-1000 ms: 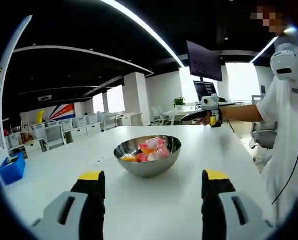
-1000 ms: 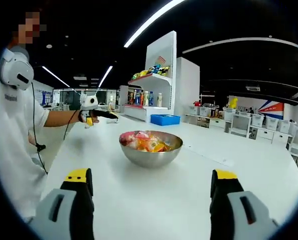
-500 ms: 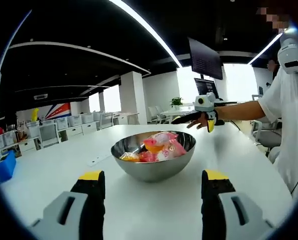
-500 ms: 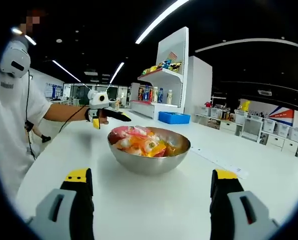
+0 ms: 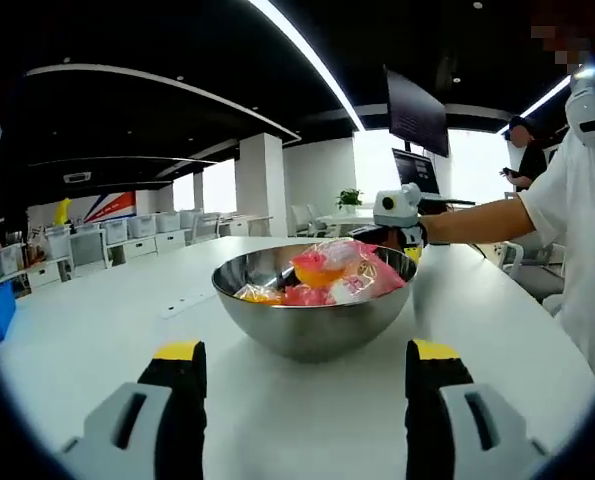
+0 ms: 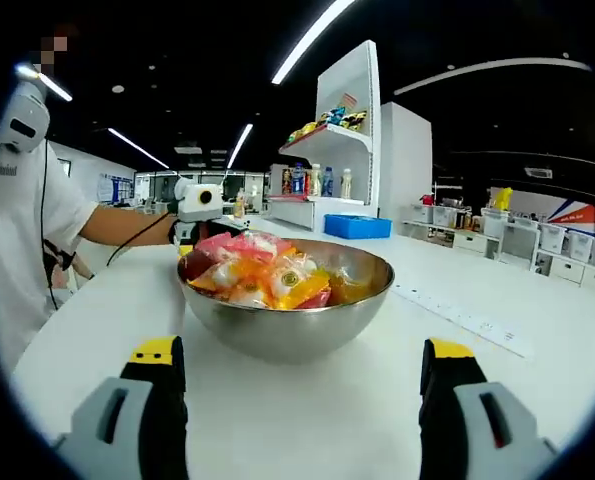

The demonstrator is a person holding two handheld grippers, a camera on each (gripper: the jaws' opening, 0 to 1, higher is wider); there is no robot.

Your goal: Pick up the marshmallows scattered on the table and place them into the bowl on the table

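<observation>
Shiny round steel bowl (image 5: pixel 312 315) on my smooth white table (image 5: pixel 87 340), heaped with crinkly wrapped marshmallows (image 6: pixel 252 275). Left gripper (image 5: pixel 307 365) and right gripper (image 6: pixel 302 365) both wide apart, empty.

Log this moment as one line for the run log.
left tongs: open, empty | right tongs: open, empty | bowl: on table, holds marshmallows

Bowl (image 5: pixel 317 320) on table (image 5: pixel 77 340) ahead of my jaws; marshmallows (image 5: pixel 342 275) inside it; other gripper behind.
</observation>
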